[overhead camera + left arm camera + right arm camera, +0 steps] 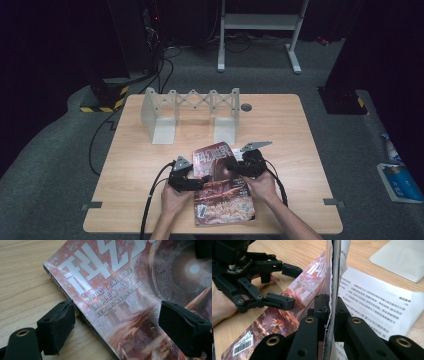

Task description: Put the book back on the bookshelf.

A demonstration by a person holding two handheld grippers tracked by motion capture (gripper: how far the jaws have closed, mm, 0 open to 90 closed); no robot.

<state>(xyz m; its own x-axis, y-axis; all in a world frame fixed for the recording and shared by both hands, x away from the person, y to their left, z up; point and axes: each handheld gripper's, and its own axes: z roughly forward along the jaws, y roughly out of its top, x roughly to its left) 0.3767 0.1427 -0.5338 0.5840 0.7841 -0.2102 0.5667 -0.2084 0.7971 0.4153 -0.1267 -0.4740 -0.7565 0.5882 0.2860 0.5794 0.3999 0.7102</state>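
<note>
Here, a magazine [220, 185] lies at the near edge of the wooden worktop [280, 130]. Its front cover is pinched in the closed right hand-held gripper [329, 308] and lifted upright — printed pages are exposed. The left hand-held gripper [117, 322] is spread wide over the spine edge. The spine should be pressed down while the cover is turned slowly, so tearing is avoided.

The right gripper [329, 312] pinches the magazine [294, 302] by its cover edge, jaws closed on it — the cover stands upright, seen edge-on. A printed page [372, 297] lies exposed beside it. The left gripper [287, 285] hovers over the cover, jaws apart, a hand [222, 305] behind it.
</note>
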